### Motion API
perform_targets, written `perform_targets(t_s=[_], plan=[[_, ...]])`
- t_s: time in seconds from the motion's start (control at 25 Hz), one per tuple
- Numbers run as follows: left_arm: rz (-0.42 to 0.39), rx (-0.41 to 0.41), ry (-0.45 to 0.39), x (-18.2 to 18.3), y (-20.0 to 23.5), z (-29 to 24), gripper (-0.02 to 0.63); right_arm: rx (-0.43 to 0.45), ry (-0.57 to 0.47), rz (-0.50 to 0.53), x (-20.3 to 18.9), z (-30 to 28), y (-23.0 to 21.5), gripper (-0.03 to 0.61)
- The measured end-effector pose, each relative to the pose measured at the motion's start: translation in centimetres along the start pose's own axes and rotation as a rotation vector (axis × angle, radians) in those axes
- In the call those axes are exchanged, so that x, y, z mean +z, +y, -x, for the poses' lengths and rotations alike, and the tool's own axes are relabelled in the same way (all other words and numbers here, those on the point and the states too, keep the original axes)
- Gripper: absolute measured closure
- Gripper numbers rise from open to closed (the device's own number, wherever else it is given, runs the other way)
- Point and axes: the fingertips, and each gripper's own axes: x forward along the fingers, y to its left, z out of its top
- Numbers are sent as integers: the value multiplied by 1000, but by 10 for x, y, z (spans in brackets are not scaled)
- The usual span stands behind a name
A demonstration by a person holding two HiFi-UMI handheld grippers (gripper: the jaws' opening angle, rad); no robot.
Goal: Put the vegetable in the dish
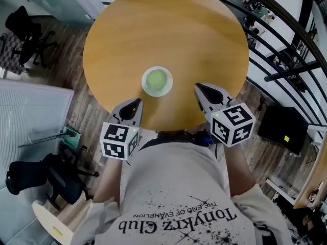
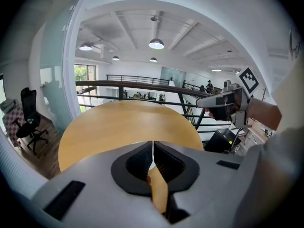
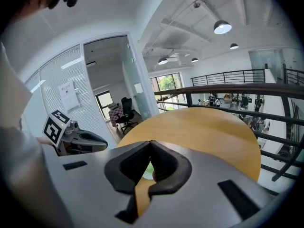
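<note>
A small white dish (image 1: pixel 157 81) holds a round light-green vegetable (image 1: pixel 156 78) near the front edge of the round wooden table (image 1: pixel 168 29). My left gripper (image 1: pixel 136 102) hangs just left of and nearer than the dish, its jaws shut with nothing between them; the left gripper view shows its pads (image 2: pixel 152 143) meeting. My right gripper (image 1: pixel 198 88) is to the right of the dish, also shut and empty (image 3: pixel 150 143). A sliver of the dish (image 3: pixel 147 170) shows through the gap below the right gripper's jaws. Neither gripper touches the dish.
Black office chairs (image 1: pixel 28 27) stand on the wood floor at left. A dark metal railing (image 1: pixel 286 40) curves behind the table at right, with a black box (image 1: pixel 283 129) on the floor below it. The person's torso (image 1: pixel 173 198) fills the lower middle.
</note>
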Motion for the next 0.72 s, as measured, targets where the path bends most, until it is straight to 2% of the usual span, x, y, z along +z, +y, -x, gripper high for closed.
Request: perform_targets(t_s=[0.2, 0.44, 0.72], plan=[[-20, 11, 15, -8, -2, -3, 584, 5, -2, -6, -10, 2, 0, 554], [-30, 14, 24, -3, -1, -1, 584, 5, -6, -6, -2, 4, -1, 554], [-90, 44, 34, 0, -4, -5, 584, 19, 3, 1, -4, 1, -4, 555]])
